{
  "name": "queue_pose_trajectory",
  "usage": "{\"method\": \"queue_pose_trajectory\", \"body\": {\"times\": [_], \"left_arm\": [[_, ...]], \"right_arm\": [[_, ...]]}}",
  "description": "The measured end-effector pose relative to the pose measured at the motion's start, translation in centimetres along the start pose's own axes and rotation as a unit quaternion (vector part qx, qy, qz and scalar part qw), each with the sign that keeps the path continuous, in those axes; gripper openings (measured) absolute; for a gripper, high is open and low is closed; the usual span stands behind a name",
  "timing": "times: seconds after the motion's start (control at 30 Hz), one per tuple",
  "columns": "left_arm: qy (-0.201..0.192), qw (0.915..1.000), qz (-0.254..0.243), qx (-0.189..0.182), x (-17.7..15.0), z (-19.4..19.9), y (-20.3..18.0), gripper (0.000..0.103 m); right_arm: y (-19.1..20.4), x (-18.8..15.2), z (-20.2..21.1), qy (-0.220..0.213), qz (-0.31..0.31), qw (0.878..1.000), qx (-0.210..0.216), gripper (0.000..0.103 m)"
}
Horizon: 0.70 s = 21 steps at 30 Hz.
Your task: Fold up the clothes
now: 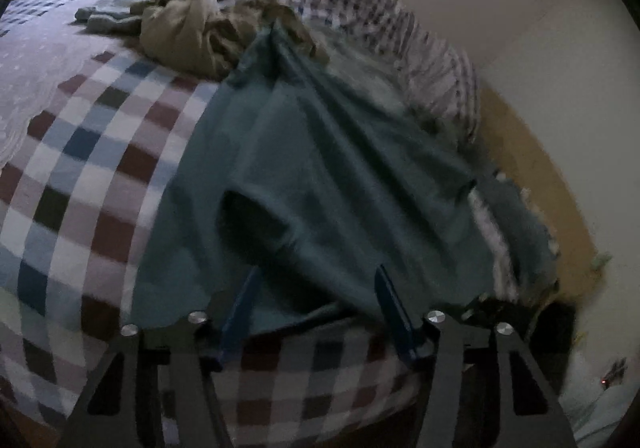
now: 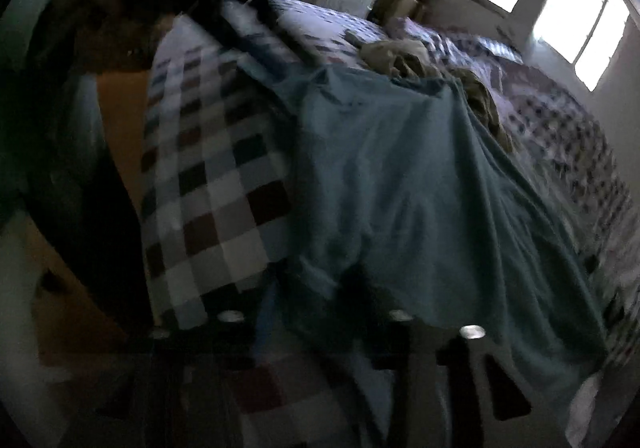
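— Since the teal garment (image 1: 320, 152) is spread along the bed (image 1: 100, 152) with its near hem at the bed's edge, am I right that you laid it out that way to fold it?

— That's my reading. I want it flat on the checked bedcover so the edges can be matched. It is not flat yet: ridges run from the far end down toward me, and a dark pocket of loose cloth bulges just ahead of my left gripper (image 1: 316, 280).

— What are the left fingers doing?

— They stand apart, one blue finger on each side of that bulge, with the hem between them. Neither pad presses on it that I can see, so I'd call that hand released, poised for a pinch.

— And the right?

— The right wrist view is smeared and dark. The right gripper (image 2: 320, 312) sits over the garment's near edge, but I cannot tell whether its fingers are clenched on cloth or free.

— Why is the olive heap pushed back there?

— The olive clothes (image 1: 188, 28) lie bunched at the garment's far end, probably waiting their turn and kept off the working patch. A pale folded piece (image 1: 104, 18) rests just beside them.
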<state>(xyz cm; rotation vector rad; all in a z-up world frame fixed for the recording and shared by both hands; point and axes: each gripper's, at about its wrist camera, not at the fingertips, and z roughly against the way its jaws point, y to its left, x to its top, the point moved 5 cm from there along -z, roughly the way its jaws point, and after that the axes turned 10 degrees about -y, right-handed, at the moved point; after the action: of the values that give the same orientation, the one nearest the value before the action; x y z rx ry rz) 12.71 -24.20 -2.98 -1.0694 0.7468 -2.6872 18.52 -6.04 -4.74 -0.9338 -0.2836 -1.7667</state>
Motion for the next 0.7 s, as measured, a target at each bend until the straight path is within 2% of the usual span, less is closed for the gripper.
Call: {"method": "queue_pose_trajectory", "body": {"times": [0.07,0.13,0.2,0.27,0.33,0.4,0.47,0.5,0.57,0.63,0.7], "left_arm": [[0.019,0.9978,-0.057,0.030,-0.9,-0.5,-0.8,0.036],[0.030,0.9939,-0.103,0.024,-1.7,-0.9,-2.4,0.036],[0.046,0.9865,-0.154,0.033,-2.8,-1.3,-3.7,0.034],[0.063,0.9748,-0.206,0.057,-4.1,-1.7,-4.7,0.030],[0.071,0.9694,-0.225,0.070,-4.7,-1.6,-5.1,0.030],[0.076,0.9694,-0.220,0.078,-5.1,-1.4,-5.1,0.030],[0.072,0.9754,-0.194,0.077,-4.9,-0.8,-4.7,0.030],[0.067,0.9789,-0.180,0.070,-4.7,-0.5,-4.6,0.030],[0.051,0.9900,-0.128,0.031,-3.7,0.1,-4.4,0.030],[0.037,0.9966,-0.073,-0.003,-2.7,0.6,-3.8,0.033],[0.024,0.9992,-0.010,-0.029,-1.7,0.6,-2.6,0.047]], "right_arm": [[-2.1,0.8,1.9,-0.027,-0.060,0.998,0.018,0.012],[-4.2,1.5,3.5,-0.054,-0.116,0.991,0.032,0.011],[-6.9,2.0,4.9,-0.092,-0.185,0.977,0.052,0.011],[-8.3,2.3,5.5,-0.113,-0.229,0.965,0.067,0.011],[-9.4,2.8,5.7,-0.128,-0.264,0.953,0.077,0.011],[-9.9,2.9,5.3,-0.133,-0.293,0.944,0.078,0.011],[-9.2,3.1,4.2,-0.123,-0.298,0.944,0.072,0.011],[-8.5,3.2,3.6,-0.115,-0.293,0.947,0.070,0.011],[-6.3,3.2,1.8,-0.083,-0.254,0.961,0.070,0.012],[-3.6,2.3,0.0,-0.046,-0.201,0.977,0.060,0.014],[-2.7,1.6,-0.8,-0.033,-0.181,0.982,0.046,0.014]]}}
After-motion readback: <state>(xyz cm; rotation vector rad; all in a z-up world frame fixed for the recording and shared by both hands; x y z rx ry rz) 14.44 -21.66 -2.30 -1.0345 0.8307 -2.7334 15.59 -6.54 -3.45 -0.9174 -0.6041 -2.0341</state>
